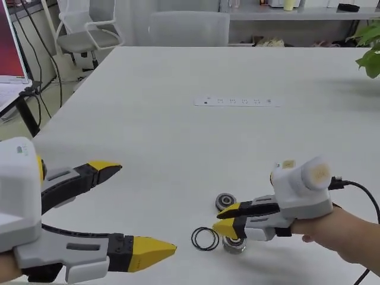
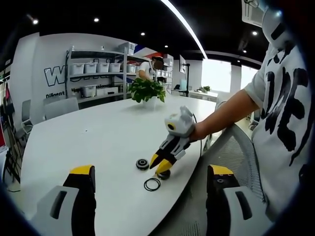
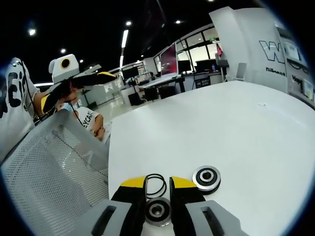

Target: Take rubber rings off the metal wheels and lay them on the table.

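Two loose black rubber rings [image 1: 205, 238] lie overlapping on the white table [image 1: 178, 148]. Just right of them my right gripper [image 1: 225, 218] is shut on a metal wheel [image 1: 233, 244] standing on the table; in the right gripper view the wheel [image 3: 157, 210] sits between the yellow-tipped jaws, with the rings [image 3: 155, 184] just ahead. A second wheel [image 1: 225, 200] with a black rim lies flat behind it, also seen as the wheel [image 3: 206, 178]. My left gripper [image 1: 133, 208] hovers at the near left, wide open and holding nothing, well apart from the rings [image 2: 152, 184].
A white power strip [image 1: 237, 101] lies mid-table farther back. Office chairs [image 1: 89, 35] stand beyond the far edge, a plant [image 1: 371, 50] at the far right. A mesh chair back [image 3: 54, 167] is close to the near table edge.
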A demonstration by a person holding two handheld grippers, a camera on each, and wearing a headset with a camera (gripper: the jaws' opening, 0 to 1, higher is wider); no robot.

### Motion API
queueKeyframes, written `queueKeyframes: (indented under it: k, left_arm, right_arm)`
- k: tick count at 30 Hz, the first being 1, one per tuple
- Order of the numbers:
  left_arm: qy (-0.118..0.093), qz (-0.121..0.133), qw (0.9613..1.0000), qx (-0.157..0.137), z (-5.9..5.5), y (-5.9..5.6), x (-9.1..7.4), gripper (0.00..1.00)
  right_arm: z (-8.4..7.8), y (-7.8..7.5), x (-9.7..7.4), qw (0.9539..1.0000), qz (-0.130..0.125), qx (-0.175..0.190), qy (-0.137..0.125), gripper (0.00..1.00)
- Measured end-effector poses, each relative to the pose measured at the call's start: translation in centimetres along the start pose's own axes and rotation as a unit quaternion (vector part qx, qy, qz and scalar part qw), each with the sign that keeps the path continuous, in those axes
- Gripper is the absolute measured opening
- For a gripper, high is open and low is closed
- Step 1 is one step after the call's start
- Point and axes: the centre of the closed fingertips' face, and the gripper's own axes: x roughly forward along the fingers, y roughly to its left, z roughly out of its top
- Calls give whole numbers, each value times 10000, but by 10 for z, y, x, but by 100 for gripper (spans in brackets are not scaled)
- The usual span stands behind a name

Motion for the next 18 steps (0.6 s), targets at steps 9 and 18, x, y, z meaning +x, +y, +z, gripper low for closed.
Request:
queueKeyframes:
  k: [9, 18]
  left_arm:
    - [56, -64, 9999, 136, 7, 2, 9, 92]
    - [116, -228, 9989, 396, 16, 6, 25, 90]
  right_arm:
    - [18, -12, -12, 9989, -169, 154, -406, 20]
    - [30, -28, -29, 9961, -415, 266, -735, 22]
